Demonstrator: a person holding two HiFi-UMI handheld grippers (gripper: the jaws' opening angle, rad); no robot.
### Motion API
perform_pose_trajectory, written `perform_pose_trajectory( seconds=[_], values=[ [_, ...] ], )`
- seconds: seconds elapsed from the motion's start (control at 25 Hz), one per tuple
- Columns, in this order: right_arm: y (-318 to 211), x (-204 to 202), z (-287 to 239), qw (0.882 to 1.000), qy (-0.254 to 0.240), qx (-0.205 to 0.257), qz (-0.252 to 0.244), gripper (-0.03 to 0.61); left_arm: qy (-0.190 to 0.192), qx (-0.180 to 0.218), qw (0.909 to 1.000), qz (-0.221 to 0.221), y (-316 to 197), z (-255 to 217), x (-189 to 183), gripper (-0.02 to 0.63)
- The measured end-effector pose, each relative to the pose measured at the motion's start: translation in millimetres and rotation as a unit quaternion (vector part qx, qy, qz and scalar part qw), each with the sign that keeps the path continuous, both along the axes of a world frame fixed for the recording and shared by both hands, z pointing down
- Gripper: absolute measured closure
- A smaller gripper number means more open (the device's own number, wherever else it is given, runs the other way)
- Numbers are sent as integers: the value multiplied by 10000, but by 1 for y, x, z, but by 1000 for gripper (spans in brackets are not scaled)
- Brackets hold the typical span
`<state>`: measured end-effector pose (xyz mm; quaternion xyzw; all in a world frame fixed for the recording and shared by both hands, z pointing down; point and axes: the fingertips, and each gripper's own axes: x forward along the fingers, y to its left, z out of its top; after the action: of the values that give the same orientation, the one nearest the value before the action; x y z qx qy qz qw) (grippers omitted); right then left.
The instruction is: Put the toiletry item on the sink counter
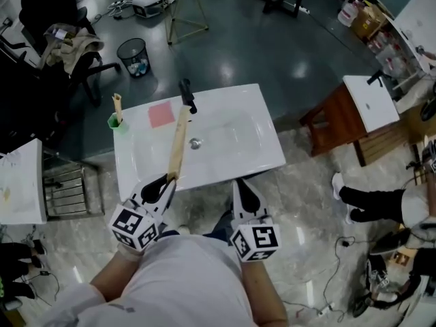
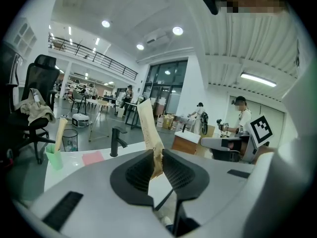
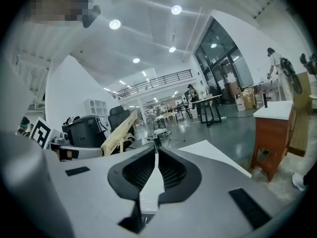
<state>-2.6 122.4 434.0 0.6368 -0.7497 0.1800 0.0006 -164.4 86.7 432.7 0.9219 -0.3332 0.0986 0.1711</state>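
The toiletry item is a long tan paper-wrapped stick [image 1: 178, 142]. My left gripper [image 1: 165, 182] is shut on its near end, at the front edge of the white sink counter [image 1: 266, 135]. The stick slants up and away over the basin toward the black faucet [image 1: 187, 95]. In the left gripper view the tan wrapper [image 2: 148, 128] rises from between the pads of the left gripper [image 2: 157, 155]. My right gripper [image 1: 244, 191] hangs just off the counter's front edge, shut with nothing in it, and its jaws also meet in the right gripper [image 3: 155, 155] view.
A green cup [image 1: 118, 122] holding a similar stick stands at the counter's far left, beside a pink square [image 1: 161, 114]. On the floor beyond are a mesh bin [image 1: 133, 55] and an office chair [image 1: 61, 46]. A second sink on a wooden stand [image 1: 368, 104] is at the right.
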Motion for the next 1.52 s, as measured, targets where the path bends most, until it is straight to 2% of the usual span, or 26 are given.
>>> perform_pose_trajectory(
  seconds=[0.76,1.08,1.52],
  values=[
    [-105,110,10,9921,-387,-97,-1193,546,-272,-61,9936,-1094,-62,-2,111,549],
    [-138,152,5,9855,-310,-91,-1663,546,-243,-10,9886,-1485,-84,-6,158,549],
    [-170,192,1,9780,-207,-166,-2067,546,-157,-73,9825,-1856,-109,-5,202,549]
  ],
)
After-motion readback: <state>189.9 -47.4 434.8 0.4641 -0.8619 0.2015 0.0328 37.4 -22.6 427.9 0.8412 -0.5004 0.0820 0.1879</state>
